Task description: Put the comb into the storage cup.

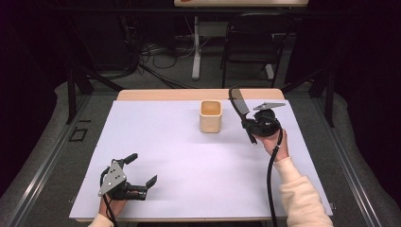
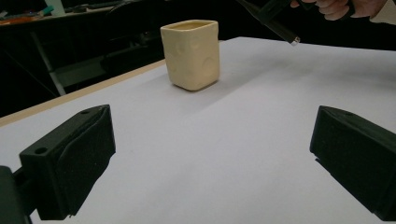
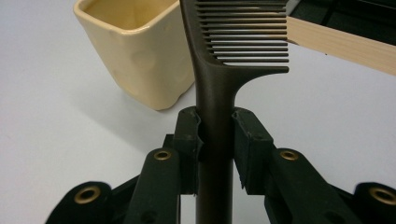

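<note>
Work: putting the comb in the cup, I think.
Comb (image 3: 215, 88): held up in the air at the right of the high view, teeth end up, just beside the cup, not in it.
Cup (image 1: 210, 116): stands upright on the white counter (image 1: 189, 161), upper middle of the high view; it looks empty.
Right hand-held gripper (image 3: 217, 140): squeezed tight on the comb's handle.
Left hand-held gripper (image 1: 142, 172): spread wide, holding nothing, lower left, well apart from the cup.
Done: the comb is picked up.
Left: move it over the cup, lower it in, let go.
</note>
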`<control>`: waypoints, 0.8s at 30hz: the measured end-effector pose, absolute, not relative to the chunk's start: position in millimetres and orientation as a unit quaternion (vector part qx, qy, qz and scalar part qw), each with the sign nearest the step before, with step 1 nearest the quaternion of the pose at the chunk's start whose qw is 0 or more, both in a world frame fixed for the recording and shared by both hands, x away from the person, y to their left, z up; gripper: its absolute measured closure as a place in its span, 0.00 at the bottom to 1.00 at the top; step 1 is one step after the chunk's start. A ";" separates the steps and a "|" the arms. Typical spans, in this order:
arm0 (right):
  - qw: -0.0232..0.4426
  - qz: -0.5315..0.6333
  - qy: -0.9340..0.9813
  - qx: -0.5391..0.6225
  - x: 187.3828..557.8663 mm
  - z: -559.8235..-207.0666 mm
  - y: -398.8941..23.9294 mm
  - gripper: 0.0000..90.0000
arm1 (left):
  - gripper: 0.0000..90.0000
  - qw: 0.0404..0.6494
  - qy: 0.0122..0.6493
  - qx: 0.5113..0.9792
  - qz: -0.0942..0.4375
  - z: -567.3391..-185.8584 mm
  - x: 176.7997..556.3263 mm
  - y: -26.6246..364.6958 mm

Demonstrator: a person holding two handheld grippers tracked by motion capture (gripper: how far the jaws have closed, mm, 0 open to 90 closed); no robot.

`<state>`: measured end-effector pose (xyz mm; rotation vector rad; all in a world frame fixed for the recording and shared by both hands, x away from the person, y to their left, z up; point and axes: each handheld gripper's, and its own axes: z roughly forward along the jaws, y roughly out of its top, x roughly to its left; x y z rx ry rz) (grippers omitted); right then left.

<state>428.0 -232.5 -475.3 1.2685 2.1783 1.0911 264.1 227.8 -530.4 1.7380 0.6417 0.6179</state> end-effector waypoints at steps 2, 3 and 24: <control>0.203 0.397 0.774 0.450 427.9 -475.2 -231.7 0.81 | 0.00 0.560 0.272 0.737 0.263 -530.3 263.9 227.8; 0.204 0.397 0.774 0.449 428.1 -475.0 -231.4 0.81 | 0.00 0.560 0.272 0.737 0.263 -530.3 263.7 227.6; 0.243 0.420 0.756 0.439 435.3 -472.5 -220.7 0.81 | 0.00 0.560 0.272 0.737 0.263 -530.2 263.8 227.5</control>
